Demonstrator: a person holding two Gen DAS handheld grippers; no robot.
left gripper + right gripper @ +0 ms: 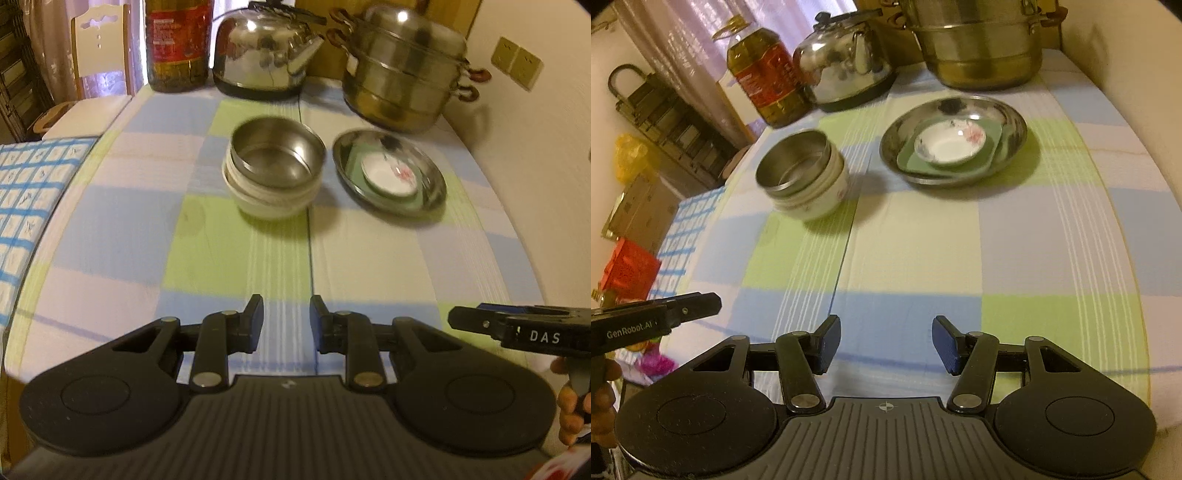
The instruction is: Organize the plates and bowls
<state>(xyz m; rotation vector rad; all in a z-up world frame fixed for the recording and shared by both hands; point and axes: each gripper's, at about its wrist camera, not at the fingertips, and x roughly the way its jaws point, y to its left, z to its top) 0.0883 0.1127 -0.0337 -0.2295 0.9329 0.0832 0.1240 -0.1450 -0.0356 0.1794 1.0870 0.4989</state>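
Nearest, two black two-finger grippers hover low over the near edge of the table with its blue, green and white checked cloth [916, 258]. The left gripper [286, 323] has its blue-padded fingers spread with a modest gap and nothing between them; the right gripper [886, 343] stands wider apart, also empty. Each shows at the edge of the other's view, held side by side and apart.

Further out on the cloth stands one stack of bowls: a round stainless steel bowl [277, 155] nested, slightly tilted, in white ceramic bowls [266, 201]. At least two white rims show under it; the exact count cannot be told. Just right of the stack, not touching it, lies one stack of plates: a wide shallow stainless steel plate [1015, 118] holding one square pale green plate [991, 134], and on that one small white saucer with a red flower print [951, 142].

At the far edge of the table stand three things in a row: one tall plastic bottle of amber oil with a red label [764, 77] on the left, one shiny steel kettle [846, 66] in the middle, and one tiered steel steamer pot [402, 74] on the right, behind the plates.
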